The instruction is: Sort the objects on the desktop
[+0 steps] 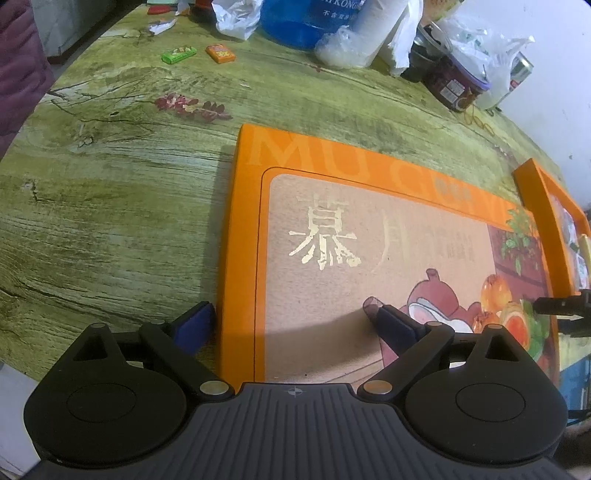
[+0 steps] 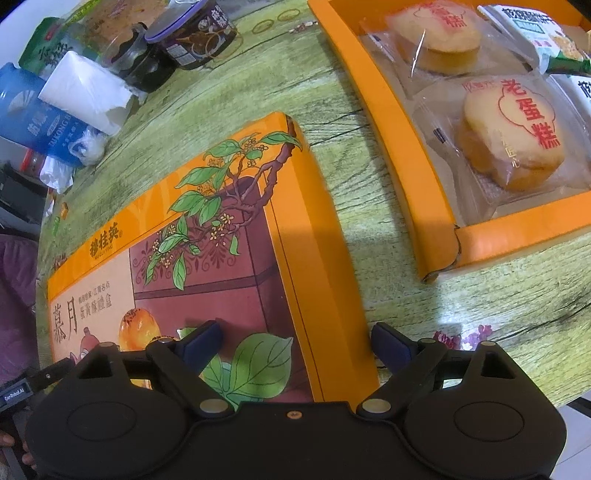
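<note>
Green wood-print counter (image 1: 110, 184): snack cakes (image 2: 513, 140) already in orange tray (image 2: 384, 122); lid (image 1: 369, 240) lying beside, not fitted. Left hand-held gripper (image 1: 295, 325) and right hand-held gripper (image 2: 295, 343) spread wide, straddling lid edges, gripping nothing.

We read gold 慕月 and pale MU on the orange box lid (image 1: 369, 236), 穆桂英 on its yellow band, red 老蛋糕 on the wrapped cake (image 2: 513, 136) in the open tray (image 2: 391, 122), KONG on the blue bottle (image 1: 314, 18).
</note>
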Tool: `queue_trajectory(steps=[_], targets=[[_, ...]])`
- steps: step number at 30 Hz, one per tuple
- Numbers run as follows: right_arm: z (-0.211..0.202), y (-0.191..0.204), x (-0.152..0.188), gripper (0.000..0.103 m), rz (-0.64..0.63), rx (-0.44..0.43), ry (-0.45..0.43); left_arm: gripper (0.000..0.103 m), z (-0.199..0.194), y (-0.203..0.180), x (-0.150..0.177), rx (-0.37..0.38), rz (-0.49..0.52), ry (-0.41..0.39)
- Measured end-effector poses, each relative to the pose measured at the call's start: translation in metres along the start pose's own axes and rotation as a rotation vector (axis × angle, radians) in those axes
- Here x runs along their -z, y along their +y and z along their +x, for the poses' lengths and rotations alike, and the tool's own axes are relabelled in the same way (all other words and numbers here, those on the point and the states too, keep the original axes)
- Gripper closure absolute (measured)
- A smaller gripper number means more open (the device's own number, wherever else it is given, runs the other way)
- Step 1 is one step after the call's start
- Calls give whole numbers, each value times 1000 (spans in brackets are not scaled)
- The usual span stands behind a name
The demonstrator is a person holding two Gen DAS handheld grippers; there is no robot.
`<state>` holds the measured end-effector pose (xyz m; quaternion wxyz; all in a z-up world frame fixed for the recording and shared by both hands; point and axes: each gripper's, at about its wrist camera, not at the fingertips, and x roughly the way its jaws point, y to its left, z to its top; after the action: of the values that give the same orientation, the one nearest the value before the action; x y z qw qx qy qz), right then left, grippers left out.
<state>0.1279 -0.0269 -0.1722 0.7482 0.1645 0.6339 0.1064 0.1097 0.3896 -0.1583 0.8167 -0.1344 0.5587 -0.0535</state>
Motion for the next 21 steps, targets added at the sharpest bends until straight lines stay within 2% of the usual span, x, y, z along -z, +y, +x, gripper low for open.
queue_trajectory(steps=[11, 21], targets=[[0, 2, 2, 14, -27, -3, -14, 6, 4, 0, -3, 8, 9, 10], [-2, 2, 4, 14, -33, 8, 15, 6, 0, -3, 5, 7, 24, 22]])
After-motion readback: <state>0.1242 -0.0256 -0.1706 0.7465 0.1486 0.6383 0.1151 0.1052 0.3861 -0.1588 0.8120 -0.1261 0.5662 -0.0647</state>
